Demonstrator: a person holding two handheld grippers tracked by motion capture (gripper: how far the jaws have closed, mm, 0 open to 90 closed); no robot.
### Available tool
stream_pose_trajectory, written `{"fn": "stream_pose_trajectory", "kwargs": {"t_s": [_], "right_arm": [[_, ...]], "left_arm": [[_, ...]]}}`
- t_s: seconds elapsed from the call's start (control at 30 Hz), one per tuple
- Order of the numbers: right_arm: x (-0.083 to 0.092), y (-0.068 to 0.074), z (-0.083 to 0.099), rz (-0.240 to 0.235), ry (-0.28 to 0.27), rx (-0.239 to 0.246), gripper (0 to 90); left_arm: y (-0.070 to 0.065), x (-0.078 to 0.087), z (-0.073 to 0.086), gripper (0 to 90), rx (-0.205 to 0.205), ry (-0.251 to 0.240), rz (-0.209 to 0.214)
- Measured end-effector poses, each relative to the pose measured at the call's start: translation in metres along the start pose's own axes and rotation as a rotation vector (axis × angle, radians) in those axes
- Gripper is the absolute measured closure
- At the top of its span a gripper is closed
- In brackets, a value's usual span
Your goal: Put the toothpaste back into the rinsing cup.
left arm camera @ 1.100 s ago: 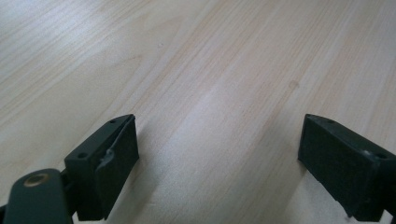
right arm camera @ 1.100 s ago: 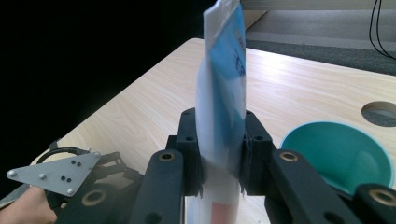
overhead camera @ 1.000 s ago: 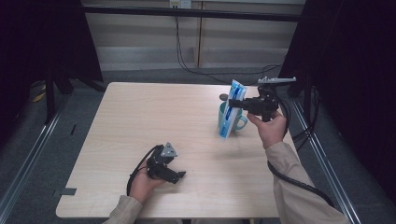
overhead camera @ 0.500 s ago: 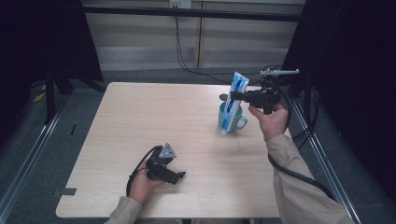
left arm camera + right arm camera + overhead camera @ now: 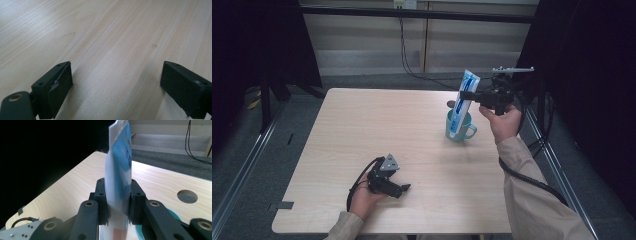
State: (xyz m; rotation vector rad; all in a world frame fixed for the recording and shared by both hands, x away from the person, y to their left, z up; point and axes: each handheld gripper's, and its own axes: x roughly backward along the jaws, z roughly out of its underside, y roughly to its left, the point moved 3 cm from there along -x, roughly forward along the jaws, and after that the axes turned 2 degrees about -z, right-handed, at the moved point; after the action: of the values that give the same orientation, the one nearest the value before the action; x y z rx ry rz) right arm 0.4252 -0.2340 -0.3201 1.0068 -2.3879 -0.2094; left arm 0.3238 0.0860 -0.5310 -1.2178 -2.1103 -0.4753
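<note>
Counting one blue-and-white tube [image 5: 463, 99], one teal mug [image 5: 460, 128], two grippers. Right gripper [image 5: 470, 94] raised over the far right of the counter [image 5: 362, 130], jaws clamped tight on the tube's middle, tube upright with its lower end down in the mug. Left gripper [image 5: 401, 189] low on the near counter, jaws spread wide, nothing between them but bare wood. Print on the tube blurred, unreadable; mug rim [image 5: 140, 231] cut off behind the jaws in the right gripper view

A recording lab is indicated — bare wooden worktop [image 5: 412, 130], black curtains [image 5: 257, 45], grey carpet [image 5: 242, 165], trailing cables [image 5: 409, 55].
</note>
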Motion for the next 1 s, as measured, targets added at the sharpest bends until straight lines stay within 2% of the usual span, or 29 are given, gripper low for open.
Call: {"fn": "stream_pose_trajectory", "kwargs": {"t_s": [0.5, 1.0], "right_arm": [[-0.001, -0.006, -0.017, 0.030, -0.013, -0.001, 74.0], [-0.001, -0.023, -0.022, 0.071, -0.043, -0.032, 74.0]], "left_arm": [[0.000, 0.000, 0.000, 10.1, -0.003, 0.006, 0.001], [0.000, 0.000, 0.000, 10.1, -0.004, 0.005, 0.003]]}}
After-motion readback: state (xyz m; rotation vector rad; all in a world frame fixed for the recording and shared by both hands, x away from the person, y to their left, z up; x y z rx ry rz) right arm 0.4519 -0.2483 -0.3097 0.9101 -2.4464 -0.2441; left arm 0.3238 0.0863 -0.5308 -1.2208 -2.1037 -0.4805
